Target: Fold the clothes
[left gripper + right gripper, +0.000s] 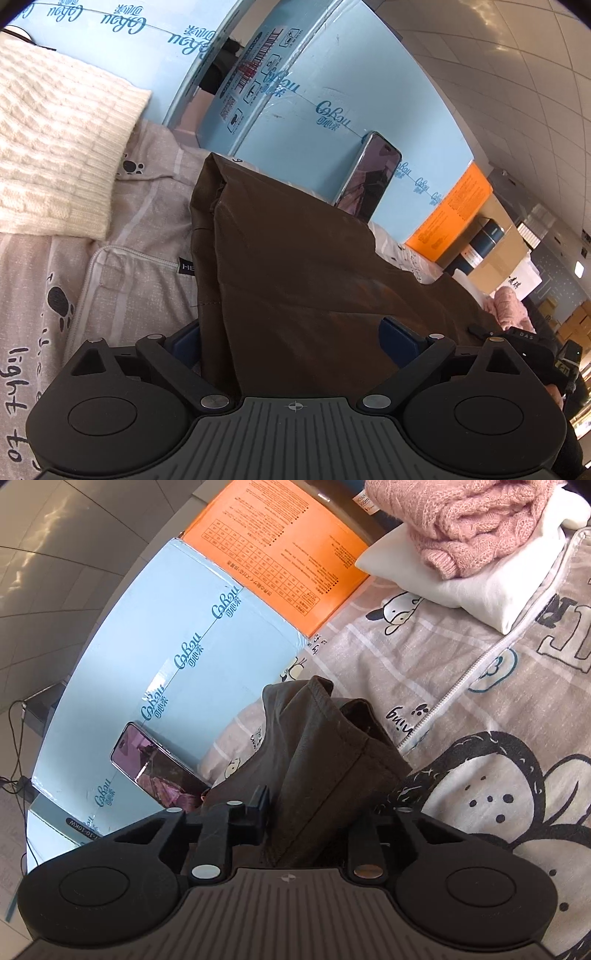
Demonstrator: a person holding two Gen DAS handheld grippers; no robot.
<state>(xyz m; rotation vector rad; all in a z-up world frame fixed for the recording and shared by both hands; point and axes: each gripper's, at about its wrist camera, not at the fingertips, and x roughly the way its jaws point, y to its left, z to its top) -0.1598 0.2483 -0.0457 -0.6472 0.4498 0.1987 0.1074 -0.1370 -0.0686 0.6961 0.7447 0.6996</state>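
A dark brown garment (295, 258) lies partly folded on a printed bedsheet (140, 229), its far folded edge pointing toward the blue boxes. My left gripper (291, 336) stands wide open, and the brown cloth runs between its blue pads (184, 339) and over the gripper's front. In the right wrist view the same brown garment (314, 746) bunches up in a ridge. My right gripper (317, 808) is closed narrowly on that ridge. Its right finger is hidden under the cloth.
A cream knit sweater (55, 147) lies folded at the left. Light blue boxes (295, 74) and an orange box (280, 554) line the far side, with a phone (155, 764) leaning on them. A pink knit (472, 517) rests on a white folded cloth (480, 590).
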